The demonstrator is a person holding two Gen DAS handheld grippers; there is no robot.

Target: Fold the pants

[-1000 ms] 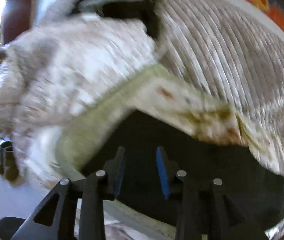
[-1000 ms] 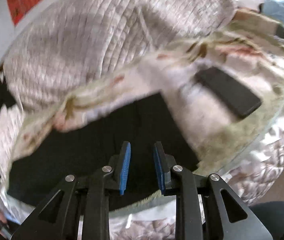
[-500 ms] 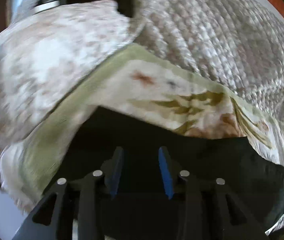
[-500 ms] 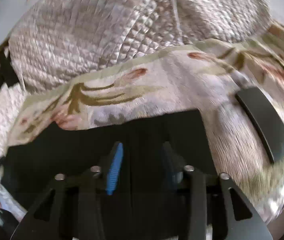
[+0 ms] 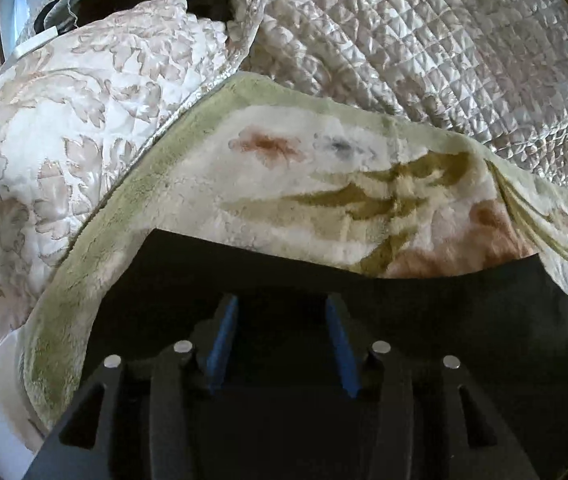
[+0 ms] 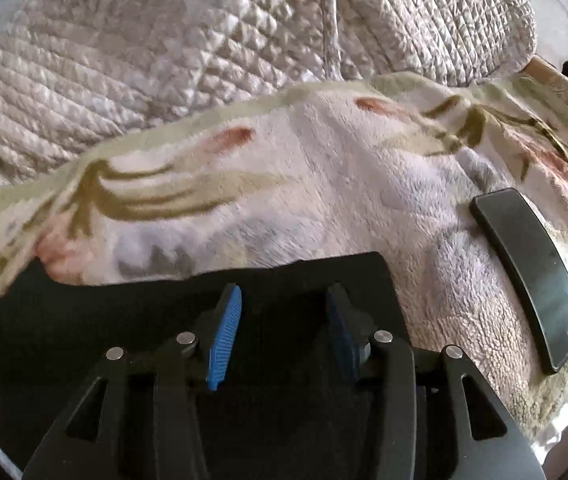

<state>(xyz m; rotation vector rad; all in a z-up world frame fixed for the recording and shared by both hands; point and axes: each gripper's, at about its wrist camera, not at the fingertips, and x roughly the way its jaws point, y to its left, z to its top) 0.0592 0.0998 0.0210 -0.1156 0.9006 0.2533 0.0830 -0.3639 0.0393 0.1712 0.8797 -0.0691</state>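
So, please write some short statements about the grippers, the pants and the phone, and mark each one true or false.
1. Both grippers, left and right, are open. True.
2. The black pants lie on a bare wooden table. False: they lie on a floral blanket.
3. A dark phone lies on the blanket. True.
4. The phone lies on top of the pants. False: it lies apart from them, to the right.
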